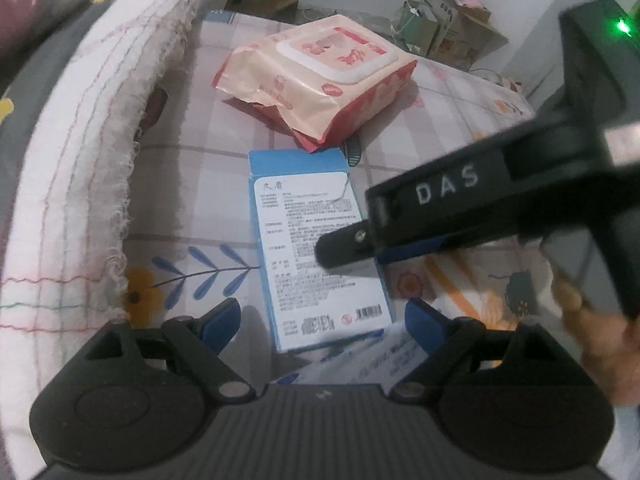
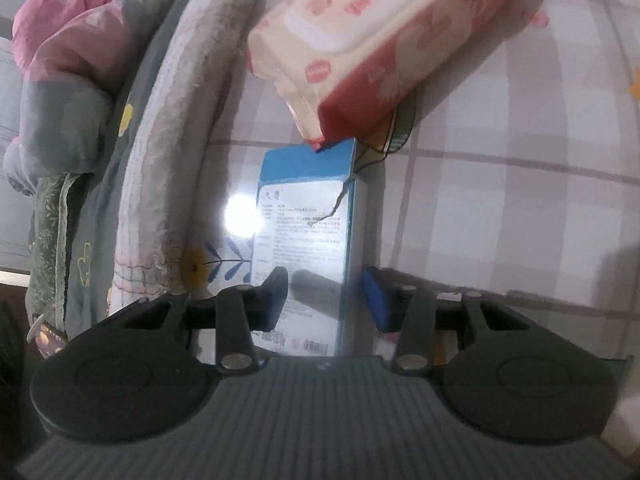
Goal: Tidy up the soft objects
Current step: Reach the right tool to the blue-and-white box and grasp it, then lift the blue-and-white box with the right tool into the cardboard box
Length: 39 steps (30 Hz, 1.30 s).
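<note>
A pink pack of wet wipes (image 1: 316, 76) (image 2: 380, 36) lies on the checked bedsheet (image 1: 420, 140), its crumpled end resting on the far end of a flat blue-and-white box (image 1: 312, 240) (image 2: 308, 216). My left gripper (image 1: 324, 322) is open wide, with the box's near end showing between its blue pads. My right gripper (image 2: 326, 300) hovers just over the same box. Its jaws stand partly apart, one finger casts a shadow on the label, and neither pad presses on the box. From the left wrist it reaches in from the right (image 1: 340, 252).
A folded white towel with frayed edges (image 1: 80, 160) (image 2: 180, 140) runs along the left, with grey and pink bedding (image 2: 68, 28) behind it. A printed leaflet (image 1: 380, 356) lies by the box's near end. Cardboard boxes (image 1: 452, 28) stand at the back right. A hand (image 1: 600, 340) holds the right gripper.
</note>
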Available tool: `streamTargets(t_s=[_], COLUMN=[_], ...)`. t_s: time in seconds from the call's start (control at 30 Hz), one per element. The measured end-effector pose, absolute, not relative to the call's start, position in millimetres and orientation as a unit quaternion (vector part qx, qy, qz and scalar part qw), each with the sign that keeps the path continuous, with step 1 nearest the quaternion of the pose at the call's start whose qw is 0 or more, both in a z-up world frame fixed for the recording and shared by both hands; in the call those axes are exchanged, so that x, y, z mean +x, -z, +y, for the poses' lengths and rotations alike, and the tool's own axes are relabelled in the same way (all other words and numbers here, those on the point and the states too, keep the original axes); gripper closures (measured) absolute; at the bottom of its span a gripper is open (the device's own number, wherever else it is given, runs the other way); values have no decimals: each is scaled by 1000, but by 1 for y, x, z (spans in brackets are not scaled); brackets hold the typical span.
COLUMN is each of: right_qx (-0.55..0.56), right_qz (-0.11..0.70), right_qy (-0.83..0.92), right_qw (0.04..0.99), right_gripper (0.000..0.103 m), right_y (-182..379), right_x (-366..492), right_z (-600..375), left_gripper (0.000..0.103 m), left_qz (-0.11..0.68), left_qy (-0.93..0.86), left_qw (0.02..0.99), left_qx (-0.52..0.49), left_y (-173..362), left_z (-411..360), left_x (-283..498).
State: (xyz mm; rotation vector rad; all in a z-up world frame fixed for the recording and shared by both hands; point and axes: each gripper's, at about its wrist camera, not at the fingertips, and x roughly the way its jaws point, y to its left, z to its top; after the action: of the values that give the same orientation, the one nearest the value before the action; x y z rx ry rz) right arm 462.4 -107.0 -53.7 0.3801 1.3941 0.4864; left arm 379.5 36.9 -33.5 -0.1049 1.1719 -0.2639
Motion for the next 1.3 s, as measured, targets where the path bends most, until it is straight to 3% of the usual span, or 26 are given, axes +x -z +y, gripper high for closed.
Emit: streamTargets(t_s=[0.33,0.9,1.07,1.3], right_qx=[161,187,172,168], right_qz=[611,568,594,621], right_qy=[-229,-281,-288,-277], right_qw=[741,750,731,714], right_gripper=[68,72,73,71], right_y=[50,-30,-21,8], right_x=[460,389,341,320], right_z=[-99,-135,-155,-156], left_gripper=[22,25,25,26], left_qz=[547,481,497,514], left_qy=[98,124,159,134], left_qw=[830,865,849,845], left_qx=[-51,-67,-83,-53], left_y=[33,-56,-51,-19], left_z=[35,20,7,-5], left_x=[381,302,250,236])
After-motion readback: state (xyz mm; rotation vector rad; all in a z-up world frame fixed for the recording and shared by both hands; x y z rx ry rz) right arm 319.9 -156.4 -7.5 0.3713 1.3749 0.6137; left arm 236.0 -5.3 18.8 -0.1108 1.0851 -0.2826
